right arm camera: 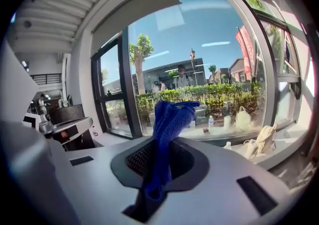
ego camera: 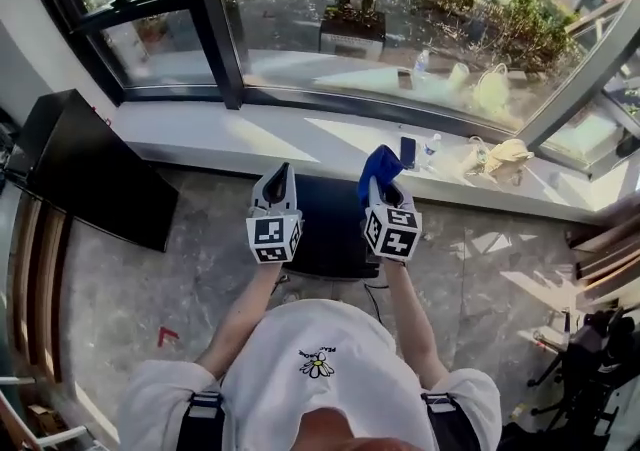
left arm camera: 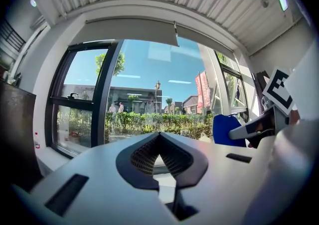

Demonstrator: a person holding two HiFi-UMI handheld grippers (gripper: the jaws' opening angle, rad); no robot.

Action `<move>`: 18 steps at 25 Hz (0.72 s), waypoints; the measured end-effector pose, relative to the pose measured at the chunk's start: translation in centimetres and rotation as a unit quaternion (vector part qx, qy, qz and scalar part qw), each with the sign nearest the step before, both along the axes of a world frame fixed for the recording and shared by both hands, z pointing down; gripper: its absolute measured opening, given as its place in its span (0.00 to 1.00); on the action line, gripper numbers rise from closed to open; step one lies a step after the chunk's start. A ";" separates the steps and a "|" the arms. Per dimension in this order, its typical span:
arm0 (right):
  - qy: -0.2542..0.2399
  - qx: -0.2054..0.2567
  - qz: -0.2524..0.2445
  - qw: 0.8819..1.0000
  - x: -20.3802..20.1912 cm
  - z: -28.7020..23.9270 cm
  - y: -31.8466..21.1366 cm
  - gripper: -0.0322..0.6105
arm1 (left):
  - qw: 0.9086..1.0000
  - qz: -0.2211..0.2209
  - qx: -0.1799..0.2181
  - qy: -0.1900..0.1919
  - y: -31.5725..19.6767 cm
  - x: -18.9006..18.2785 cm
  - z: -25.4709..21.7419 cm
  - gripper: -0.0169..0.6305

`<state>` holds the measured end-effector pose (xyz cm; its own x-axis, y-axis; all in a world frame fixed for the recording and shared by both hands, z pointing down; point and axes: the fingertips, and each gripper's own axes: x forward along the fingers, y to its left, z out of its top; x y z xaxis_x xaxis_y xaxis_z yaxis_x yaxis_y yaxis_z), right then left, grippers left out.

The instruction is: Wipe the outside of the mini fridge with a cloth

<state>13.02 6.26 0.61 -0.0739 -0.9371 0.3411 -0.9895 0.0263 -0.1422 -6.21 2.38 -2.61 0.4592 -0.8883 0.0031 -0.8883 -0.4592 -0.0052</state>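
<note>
Claws: right claw clamped on blue cloth, which pokes up past the tips; left claw closed, nothing in it. Both hover side by side over black mini fridge, near window sill.

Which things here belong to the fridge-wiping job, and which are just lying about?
Job: blue cloth, pinched in the right claw; mini fridge below; left claw, shut and empty.
Lying about: phone, water bottle and bag on the sill; black cabinet; red scrap on the floor.
</note>
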 end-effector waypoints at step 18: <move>0.024 0.020 0.008 0.999 -1.7 -1.8 1.7 0.14 | 0.999 0.033 -0.017 0.009 -0.1 1.9 0.7 0.03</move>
